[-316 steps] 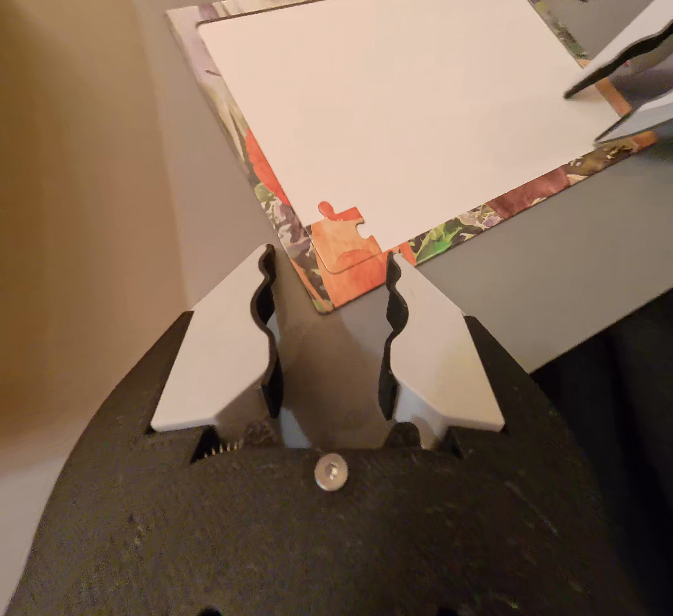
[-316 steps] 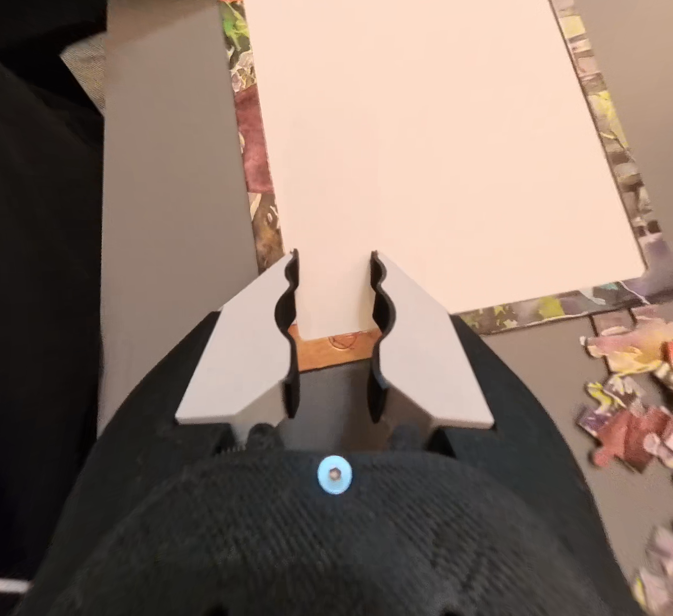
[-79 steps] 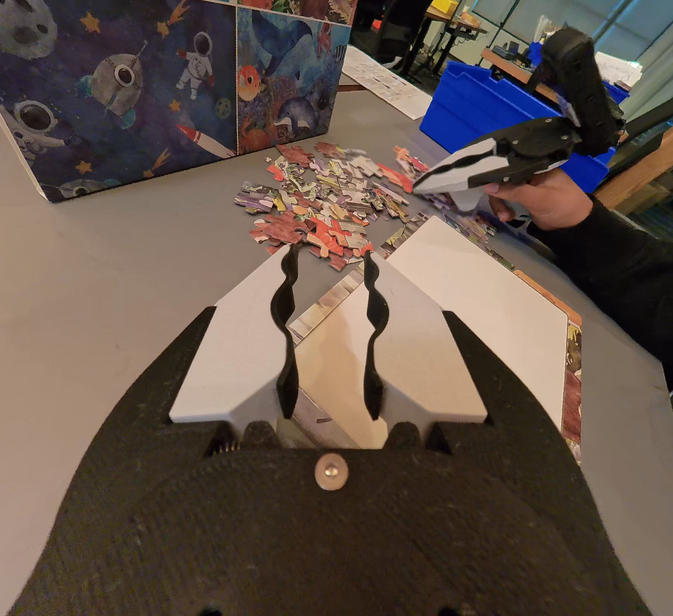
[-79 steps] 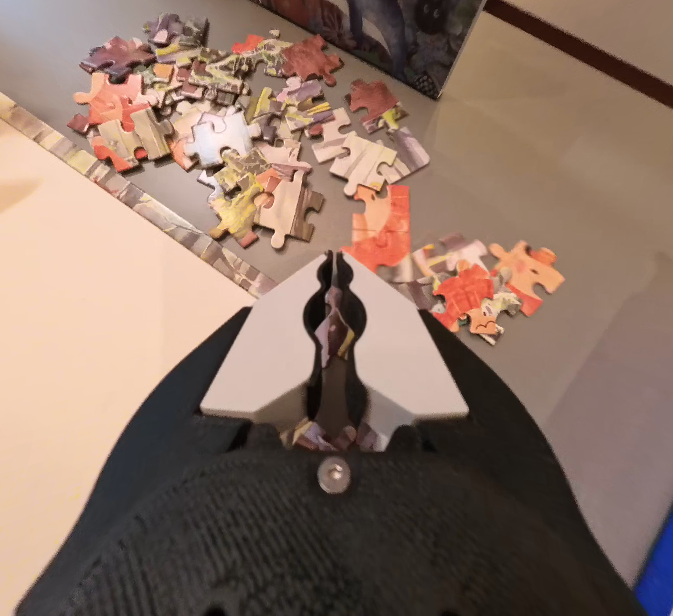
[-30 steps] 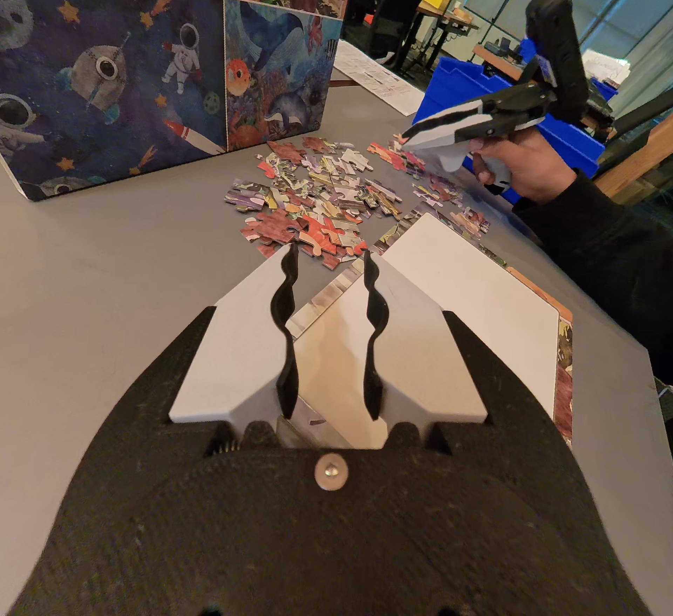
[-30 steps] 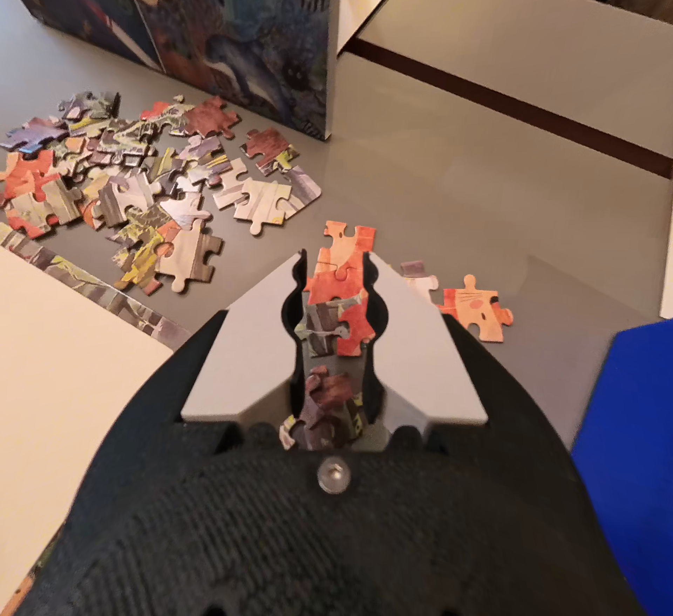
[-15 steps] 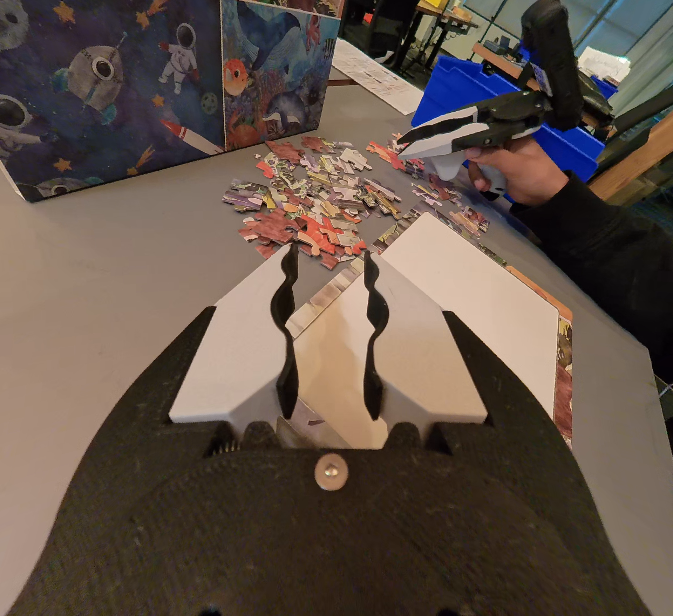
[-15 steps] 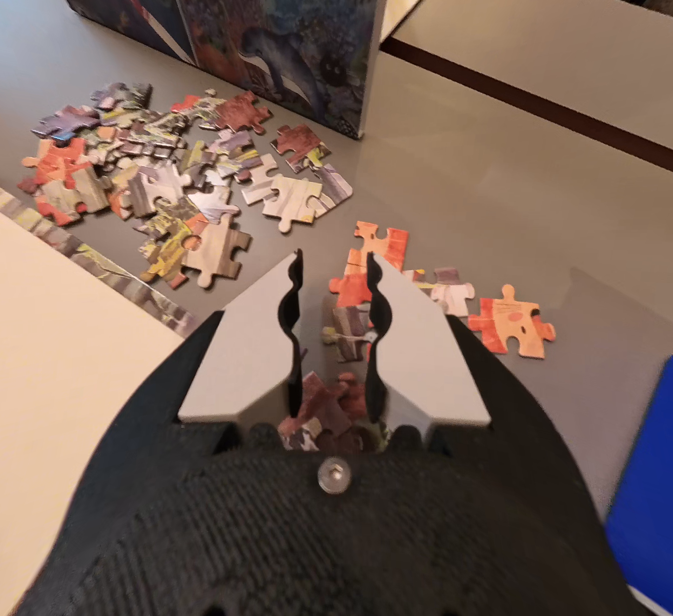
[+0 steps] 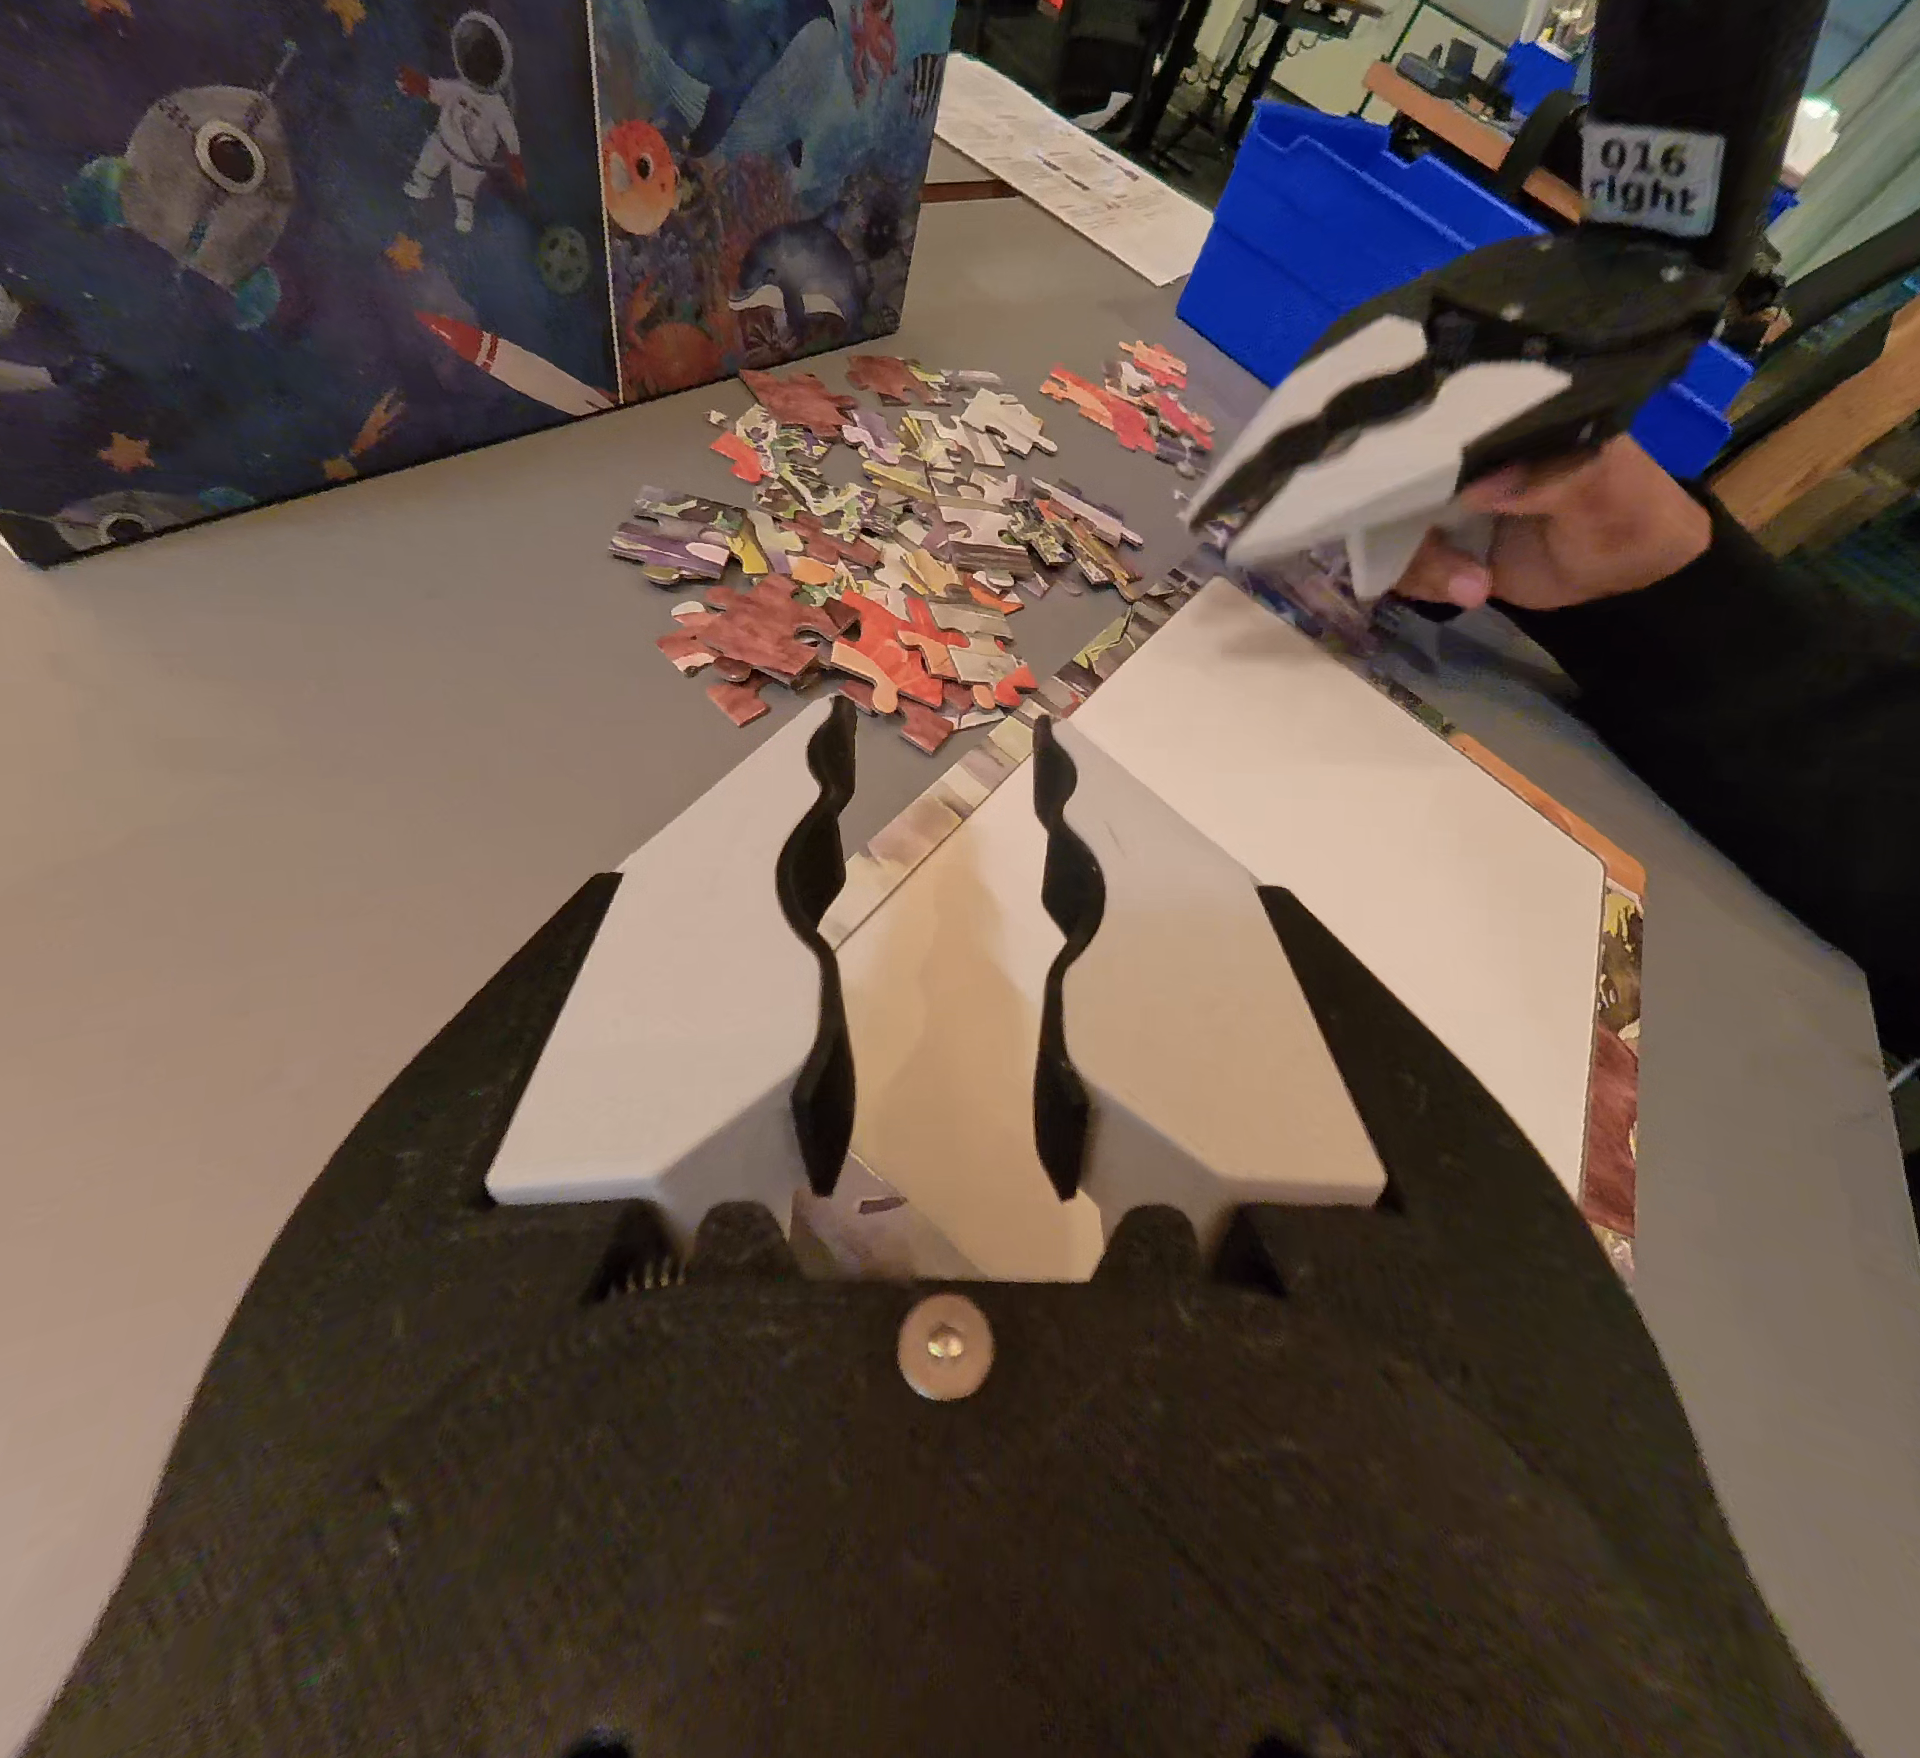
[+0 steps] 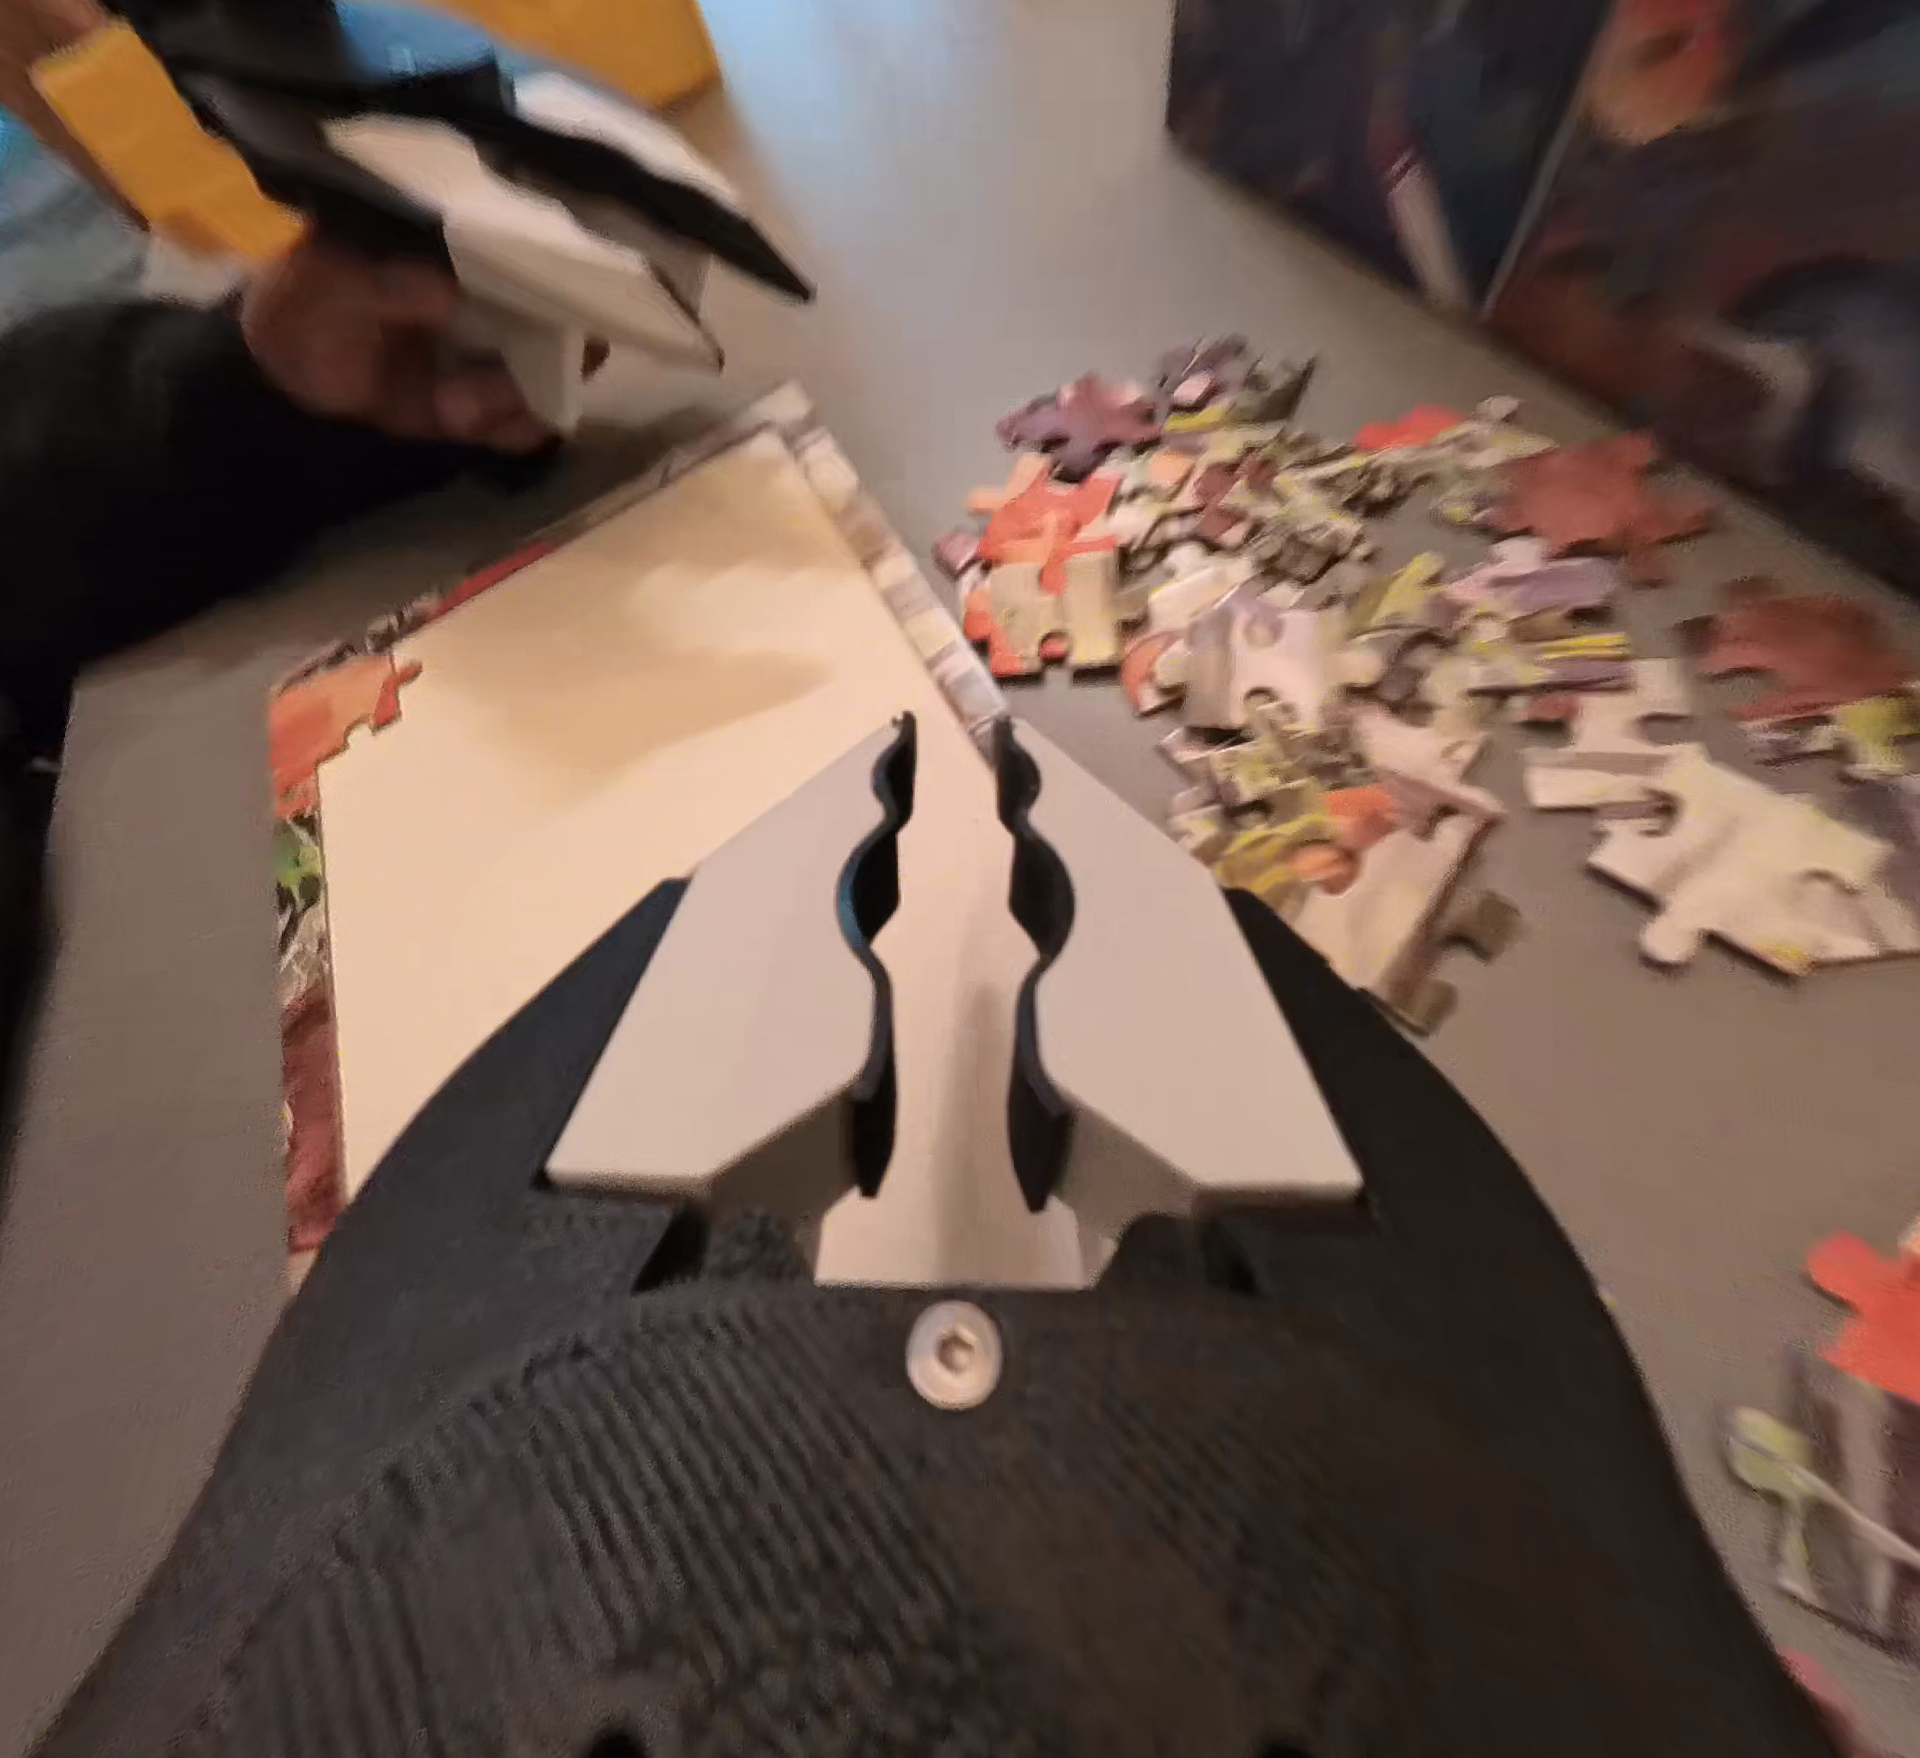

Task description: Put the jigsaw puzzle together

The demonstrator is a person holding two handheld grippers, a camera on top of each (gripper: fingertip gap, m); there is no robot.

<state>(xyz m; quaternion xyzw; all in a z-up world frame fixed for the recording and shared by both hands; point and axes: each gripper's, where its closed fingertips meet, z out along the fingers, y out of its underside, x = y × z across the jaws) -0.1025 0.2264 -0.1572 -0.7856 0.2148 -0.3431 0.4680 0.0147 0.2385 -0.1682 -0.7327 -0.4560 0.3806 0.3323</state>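
The puzzle tray (image 9: 1299, 825) has a white base and a coloured picture border. It lies on the grey table, and in the right wrist view (image 10: 623, 721) one orange piece (image 10: 332, 711) sits in its near left corner. A pile of loose pieces (image 9: 883, 555) lies beyond the tray and shows to the right in the right wrist view (image 10: 1299, 617). My left gripper (image 9: 940, 721) is open and empty above the tray's near corner. My right gripper (image 10: 951, 726) is empty, jaws a little apart, above the tray's edge next to the pile. It also shows in the left wrist view (image 9: 1221, 534).
A big picture box (image 9: 416, 150) stands behind the pile. A blue bin (image 9: 1351, 254) and a white sheet (image 9: 1070, 170) lie at the back right. A smaller group of pieces (image 9: 1132, 399) lies near the bin. The left gripper (image 10: 758, 326), held in a hand, shows across the tray. My right fingertips sit around 12 cm from my left ones. It is some 20 cm from my left tips to the orange piece (image 10: 332, 711).
My right gripper let go of the piece it held, then swung from the small group of pieces over to the tray's edge, and its jaws have narrowed. My left gripper has barely moved.
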